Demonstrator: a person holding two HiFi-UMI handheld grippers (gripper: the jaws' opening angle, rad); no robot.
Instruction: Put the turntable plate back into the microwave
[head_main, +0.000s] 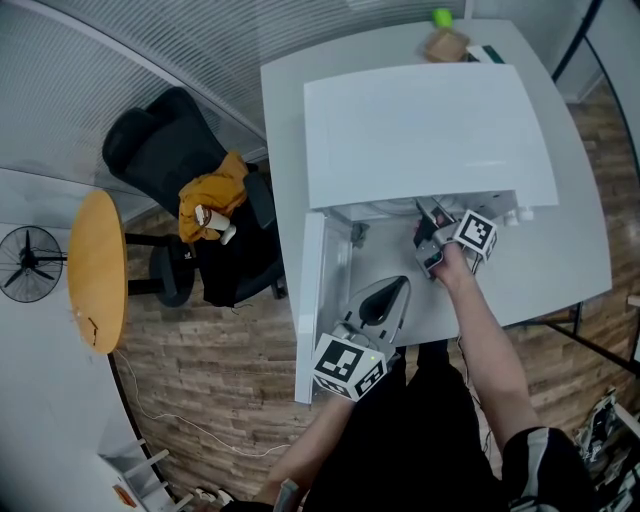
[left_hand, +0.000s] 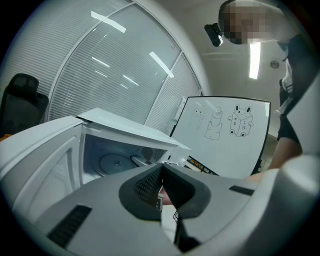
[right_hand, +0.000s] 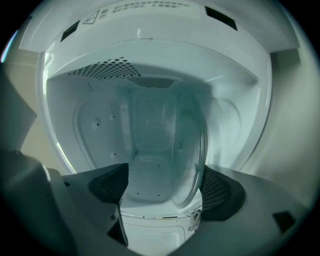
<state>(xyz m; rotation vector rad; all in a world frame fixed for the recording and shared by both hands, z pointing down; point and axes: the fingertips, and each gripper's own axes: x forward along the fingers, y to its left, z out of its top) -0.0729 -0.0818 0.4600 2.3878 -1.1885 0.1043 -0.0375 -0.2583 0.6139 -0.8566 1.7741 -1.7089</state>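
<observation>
A: The right tool (right_hand: 163, 186) is seen with its jaws spread wide, aimed level into the open microwave (head_main: 430, 130). Is anything gripped?

B: Nothing is clamped. The glass turntable plate (right_hand: 189, 150) is found between the jaws, inside the cavity. It stands steeply tilted, with its rim close to the pad at 3 o'clock. Contact with that pad cannot be settled, and the pad at 9 o'clock is well apart from it. The left tool (left_hand: 160, 186) is closed on nothing and is held in front of the microwave, at its 6 o'clock in the head view.

A: How much of the task is judged done?

B: The door (head_main: 312, 300) is swung out at 9 o'clock and the plate is already inside the opening, so most is judged done. Two things are left. The plate is to be laid flat and seated on the cavity floor, which is not yet shown, and the right tool is to be drawn out.

A: And the count?

B: One microwave, one plate and two tools are counted on or over the white surface (head_main: 570, 250). One green ball (head_main: 441, 17) and one brown object (head_main: 447, 44) are seen at its 12 o'clock edge. One black chair (head_main: 165, 150) is placed at 9 o'clock, with one fan (head_main: 28, 262) farther out.
</observation>
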